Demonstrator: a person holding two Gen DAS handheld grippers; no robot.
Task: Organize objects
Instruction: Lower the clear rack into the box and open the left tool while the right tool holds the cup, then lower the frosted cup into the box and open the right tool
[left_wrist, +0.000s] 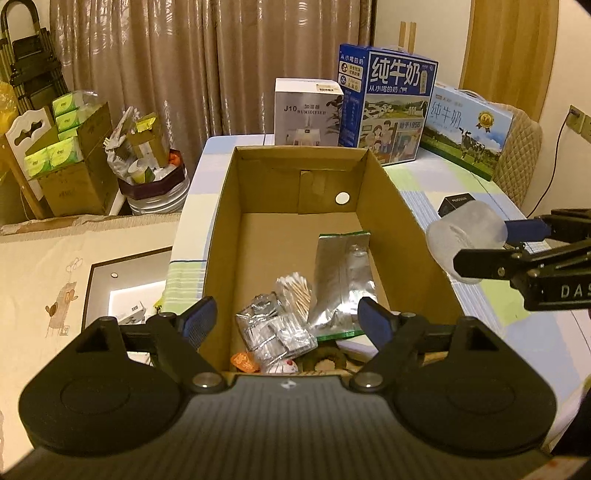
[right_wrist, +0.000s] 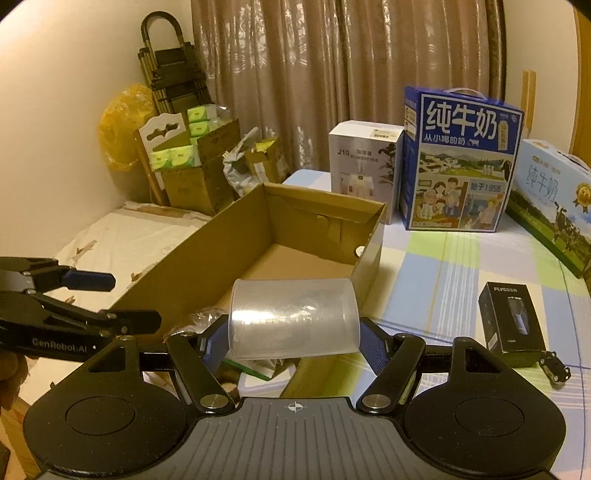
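The right gripper (right_wrist: 293, 334) has its fingers closed against the two ends of a frosted plastic cup (right_wrist: 293, 319), which lies on its side between the blue pads, held in the air over the near right corner of the open cardboard box (right_wrist: 207, 258). In the left wrist view the same cup (left_wrist: 466, 243) hangs just outside the box's right wall, above the checked cloth of the tabletop (left_wrist: 443, 184). The left gripper (left_wrist: 286, 321) is spread wide with nothing between its fingers, poised over the near end of the box (left_wrist: 225, 236), where a silver foil pouch (left_wrist: 341, 280), a pack of cotton swabs (left_wrist: 295, 291) and crinkled clear wrappers (left_wrist: 269, 328) lie on the floor. A small black carton (right_wrist: 511, 323) stands on the tabletop right of the box, with two milk cartons (right_wrist: 460, 162) and a humidifier box (right_wrist: 364, 162) beyond it.
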